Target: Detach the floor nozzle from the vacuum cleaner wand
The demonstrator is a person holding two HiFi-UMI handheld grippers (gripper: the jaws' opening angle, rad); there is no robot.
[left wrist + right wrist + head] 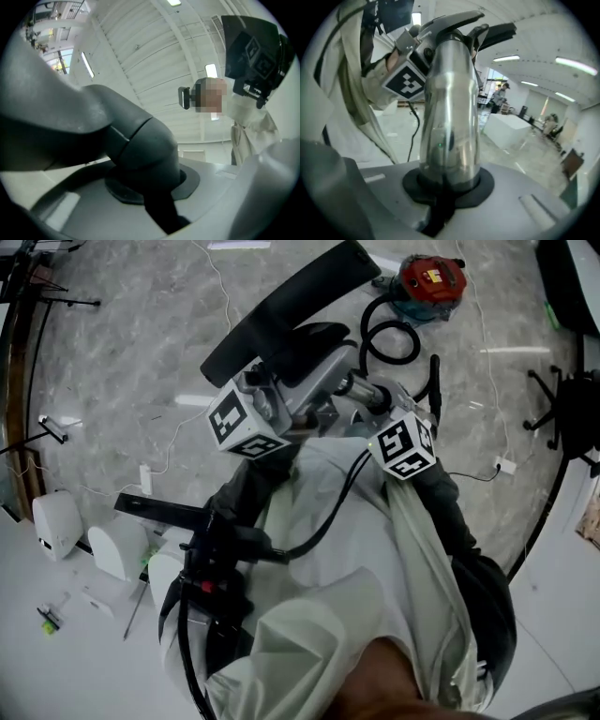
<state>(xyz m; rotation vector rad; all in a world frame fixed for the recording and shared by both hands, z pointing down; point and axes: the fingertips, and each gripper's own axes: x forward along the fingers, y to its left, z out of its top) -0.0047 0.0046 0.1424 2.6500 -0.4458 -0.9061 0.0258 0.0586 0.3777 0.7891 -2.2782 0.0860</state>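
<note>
Gleaming chrome wand (449, 108), blk nozzle (281, 310)

The head view looks steeply down from above the wand (364, 390), with the floor (112, 352) far below it. The wand is close under this camera. The left gripper view sits very near the floor nozzle (140, 150), at the wand's end. It faces up toward the ceiling (140, 51) and the person (248, 122). The right gripper view sits right against the wand and looks along it to the floor nozzle, with the room behind. The head view and right gripper view both show the wand and the left marker cube (407, 82). The head view and left gripper view both show the right marker cube (253, 47).
</note>
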